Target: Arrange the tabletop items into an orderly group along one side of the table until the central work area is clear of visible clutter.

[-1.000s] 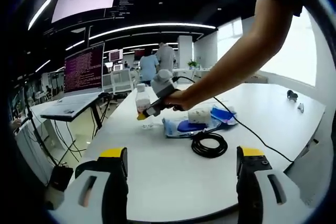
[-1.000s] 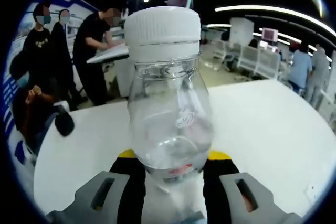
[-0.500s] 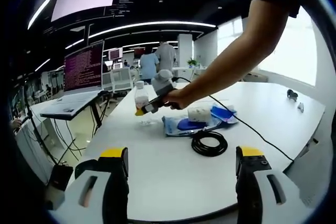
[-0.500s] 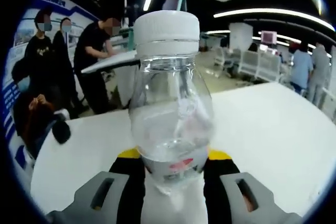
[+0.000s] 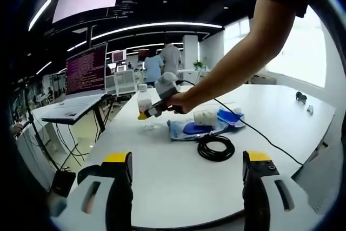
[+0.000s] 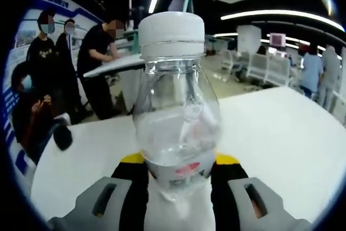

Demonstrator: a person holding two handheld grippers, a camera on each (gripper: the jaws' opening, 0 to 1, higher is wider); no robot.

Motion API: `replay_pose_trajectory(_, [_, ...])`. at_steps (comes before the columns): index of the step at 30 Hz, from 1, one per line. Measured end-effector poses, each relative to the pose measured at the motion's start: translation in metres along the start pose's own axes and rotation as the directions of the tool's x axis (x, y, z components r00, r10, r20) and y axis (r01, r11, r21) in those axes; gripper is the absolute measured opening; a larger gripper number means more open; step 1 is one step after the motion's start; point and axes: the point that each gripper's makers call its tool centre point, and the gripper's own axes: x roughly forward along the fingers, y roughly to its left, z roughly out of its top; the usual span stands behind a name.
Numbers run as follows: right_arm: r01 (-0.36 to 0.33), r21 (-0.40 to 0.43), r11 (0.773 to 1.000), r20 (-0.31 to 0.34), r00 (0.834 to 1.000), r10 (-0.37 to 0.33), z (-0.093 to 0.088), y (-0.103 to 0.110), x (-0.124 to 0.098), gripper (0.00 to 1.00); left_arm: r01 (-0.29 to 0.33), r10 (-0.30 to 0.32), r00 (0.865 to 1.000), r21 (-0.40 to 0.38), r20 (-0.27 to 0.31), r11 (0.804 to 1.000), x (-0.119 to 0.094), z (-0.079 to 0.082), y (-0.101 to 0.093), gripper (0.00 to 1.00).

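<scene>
In the right gripper view the right claw is closed on a clear plastic bottle with a white cap, its yellow-tipped jaws pressed against the bottle's lower body on both sides; the bottle stands upright, with bare white tabletop running to the right and far behind it; at the left the tabletop's edge curves away, and people stand beyond it.

In the left gripper view the left claw is spread wide with nothing between its jaws, hanging over the near rim of the tabletop; the stretch just ahead of it is bare; further in lies a coiled black cable, and just behind it a blue cloth carrying a small white box; the person's forearm reaches in from the upper right, its hand holding the right claw with the bottle at the far left edge of the tabletop, beside a laptop stand; the far right of the tabletop is mostly open, with two small dark things near its rim.

Against half a second ago the bottle and both claws sit much as they did; only small shifts of the views show.
</scene>
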Motion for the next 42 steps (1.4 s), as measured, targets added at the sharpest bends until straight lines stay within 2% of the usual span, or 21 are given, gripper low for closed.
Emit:
replay_pose_trajectory(2, [0.008, -0.005, 1.0, 0.013, 1.0, -0.008, 0.003, 0.001, -0.001, 0.46, 0.0, 0.0, 1.0, 0.0, 0.001, 1.0, 0.0, 0.0, 0.0, 0.83])
replay_pose_trajectory(4, [0.026, 0.004, 1.0, 0.042, 0.999, -0.026, 0.011, -0.002, 0.0, 0.56, 0.0, 0.0, 1.0, 0.0, 0.002, 1.0, 0.0, 0.0, 0.0, 0.83])
replay_pose_trajectory(5, [0.029, 0.005, 1.0, 0.047, 0.998, -0.029, 0.013, -0.003, 0.0, 0.58, -0.002, 0.002, 1.0, 0.001, 0.002, 1.0, 0.0, 0.0, 0.0, 0.83])
replay_pose_trajectory(10, [0.024, -0.003, 1.0, 0.05, 0.998, -0.024, 0.018, 0.0, -0.005, 0.58, -0.001, 0.001, 1.0, 0.005, 0.003, 1.0, 0.0, 0.0, 0.0, 0.83])
replay_pose_trajectory(15, [0.03, -0.004, 1.0, -0.003, 1.0, -0.03, 0.005, -0.003, -0.015, 0.61, 0.001, -0.001, 1.0, 0.006, 0.008, 1.0, 0.0, 0.002, 0.0, 0.83])
replay_pose_trajectory(22, [0.059, 0.024, 0.998, -0.024, 0.998, -0.059, -0.003, -0.011, -0.042, 0.66, 0.009, -0.009, 1.0, 0.019, 0.007, 1.0, 0.0, 0.001, -0.003, 0.83])
replay_pose_trajectory(29, [0.085, 0.011, 0.996, -0.035, 0.996, -0.085, -0.012, -0.013, -0.071, 0.7, 0.019, -0.019, 1.0, 0.015, 0.025, 1.0, -0.001, 0.005, -0.004, 0.83])
replay_pose_trajectory(34, [0.094, 0.02, 0.995, -0.028, 0.995, -0.093, -0.017, -0.005, -0.092, 0.74, 0.028, -0.029, 0.999, 0.028, 0.025, 0.999, -0.001, 0.005, -0.007, 0.84])
replay_pose_trajectory(39, [0.097, 0.027, 0.995, -0.019, 0.995, -0.096, -0.021, 0.0, -0.109, 0.84, 0.031, -0.032, 0.999, 0.037, 0.027, 0.999, -0.001, 0.005, -0.008, 0.84])
replay_pose_trajectory(42, [0.109, 0.039, 0.993, -0.016, 0.994, -0.109, -0.02, -0.001, -0.121, 0.86, 0.032, -0.034, 0.999, 0.036, 0.033, 0.999, -0.002, 0.006, -0.008, 0.84])
